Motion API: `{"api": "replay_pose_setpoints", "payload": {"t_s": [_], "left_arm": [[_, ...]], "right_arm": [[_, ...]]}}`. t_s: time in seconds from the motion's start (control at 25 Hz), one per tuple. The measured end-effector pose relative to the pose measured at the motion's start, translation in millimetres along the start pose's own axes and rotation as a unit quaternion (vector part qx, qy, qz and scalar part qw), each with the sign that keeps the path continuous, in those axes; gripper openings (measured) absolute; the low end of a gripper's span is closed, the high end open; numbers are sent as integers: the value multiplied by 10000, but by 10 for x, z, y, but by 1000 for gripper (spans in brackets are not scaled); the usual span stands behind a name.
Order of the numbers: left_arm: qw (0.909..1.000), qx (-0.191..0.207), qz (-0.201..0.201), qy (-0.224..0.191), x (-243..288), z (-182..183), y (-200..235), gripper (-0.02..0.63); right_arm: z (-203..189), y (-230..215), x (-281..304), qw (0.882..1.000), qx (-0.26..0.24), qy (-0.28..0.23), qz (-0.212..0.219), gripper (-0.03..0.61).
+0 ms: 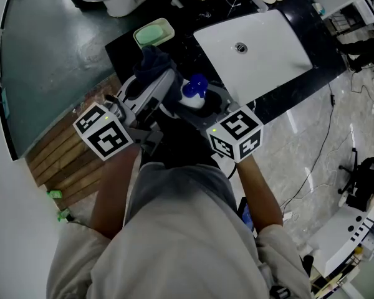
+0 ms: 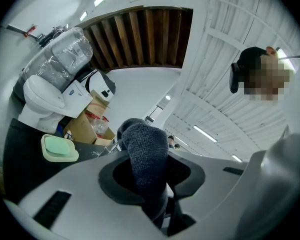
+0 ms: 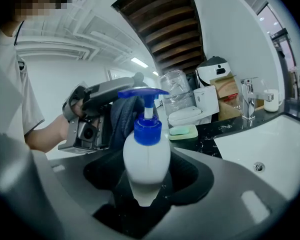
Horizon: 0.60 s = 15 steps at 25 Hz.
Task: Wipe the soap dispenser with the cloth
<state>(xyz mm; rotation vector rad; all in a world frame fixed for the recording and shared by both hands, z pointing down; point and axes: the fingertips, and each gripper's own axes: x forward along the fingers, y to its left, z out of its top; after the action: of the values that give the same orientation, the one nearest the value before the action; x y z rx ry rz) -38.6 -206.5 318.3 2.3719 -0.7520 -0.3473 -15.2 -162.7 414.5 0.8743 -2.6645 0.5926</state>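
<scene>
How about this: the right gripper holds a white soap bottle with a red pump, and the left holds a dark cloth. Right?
Wrong: the pump is blue, as the right gripper view shows. The right gripper holds the white soap bottle, the left gripper the dark cloth.

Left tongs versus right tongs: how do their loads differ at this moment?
The left tongs pinch a soft dark grey terry cloth, bunched in a limp fold; the right tongs clamp a rigid white plastic soap dispenser with a blue pump, upright. The cloth is dark and fuzzy; the dispenser pale and smooth. Both are gripped and held close together.
</scene>
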Motion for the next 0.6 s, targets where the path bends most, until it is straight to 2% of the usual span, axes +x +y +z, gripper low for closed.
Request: {"api": "replay_pose_setpoints", "payload": {"t_s": [0.2, 0.48, 0.6], "left_arm": [[9998, 164, -136, -2, 50, 47, -104, 98], [9997, 185, -87, 168, 33, -63, -22, 100], [9994, 229, -8, 261, 15, -133, 36, 100]], "right_arm": [[5, 33, 23, 9999, -152, 37, -15, 255], [-1, 48, 10, 9994, -290, 158, 29, 256], [3, 11, 2, 9980, -557, 273, -121, 256]]}}
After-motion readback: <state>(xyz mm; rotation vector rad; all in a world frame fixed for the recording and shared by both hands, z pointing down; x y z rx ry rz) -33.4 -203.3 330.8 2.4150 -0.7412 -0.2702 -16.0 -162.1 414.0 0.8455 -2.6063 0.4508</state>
